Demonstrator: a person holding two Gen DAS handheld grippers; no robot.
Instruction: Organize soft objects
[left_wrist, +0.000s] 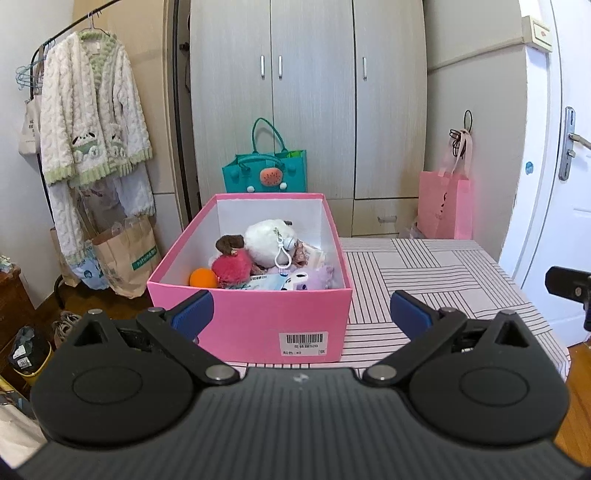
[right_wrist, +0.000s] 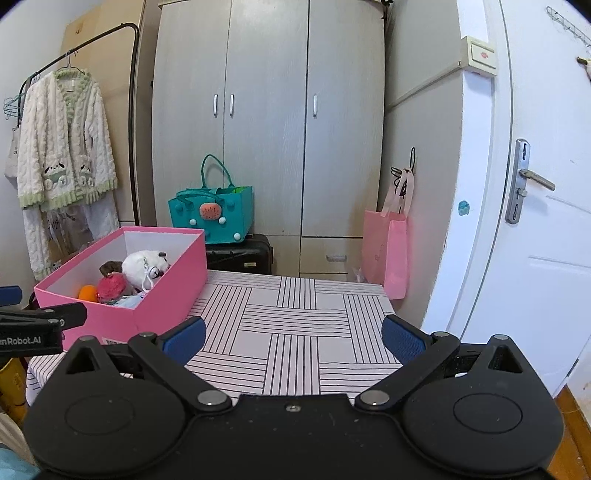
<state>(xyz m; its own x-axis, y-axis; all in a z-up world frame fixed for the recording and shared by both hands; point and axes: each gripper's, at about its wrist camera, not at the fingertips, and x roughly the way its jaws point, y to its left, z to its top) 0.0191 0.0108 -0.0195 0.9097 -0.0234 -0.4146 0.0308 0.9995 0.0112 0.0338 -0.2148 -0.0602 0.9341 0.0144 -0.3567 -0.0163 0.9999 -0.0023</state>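
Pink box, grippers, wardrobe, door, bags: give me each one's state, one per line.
pink box: lidless, holding plush toys
white plush: lying on top of the pile
left gripper: open, empty
right gripper: open, empty
wardrobe: doors shut
white door: closed
teal bag: upright, top open
pink bag: hanging from hook

Bright, even indoor light, soft shadows, sharp focus (fisheye bends the edges).
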